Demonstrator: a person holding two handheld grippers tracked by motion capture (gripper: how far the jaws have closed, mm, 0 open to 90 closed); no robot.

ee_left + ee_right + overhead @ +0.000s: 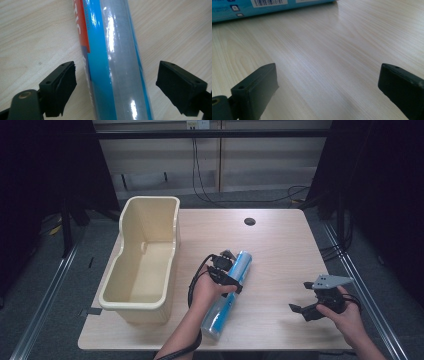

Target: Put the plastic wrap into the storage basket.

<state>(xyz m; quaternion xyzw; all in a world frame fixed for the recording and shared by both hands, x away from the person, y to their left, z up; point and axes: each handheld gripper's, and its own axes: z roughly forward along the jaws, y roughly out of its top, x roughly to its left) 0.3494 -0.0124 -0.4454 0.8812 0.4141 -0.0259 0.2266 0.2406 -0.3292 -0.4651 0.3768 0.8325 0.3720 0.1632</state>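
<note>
Left gripper [116, 85] open, jaws straddling long blue glossy-wrapped cylindrical tube [112, 60], not touching. Right gripper [327, 92] open, tube ahead. Wrap likely slippery, light; grip mid-length

Pale wood-grain surface [352, 45], smooth with a soft sheen. The blue tube [117, 60] wears glossy clear film, bright highlights streaking along it. Left claw [116, 87] pads look matt black, one rubbery pad frayed at its edge. The cream bin [142, 265] reads as smooth, matt plastic.
</note>
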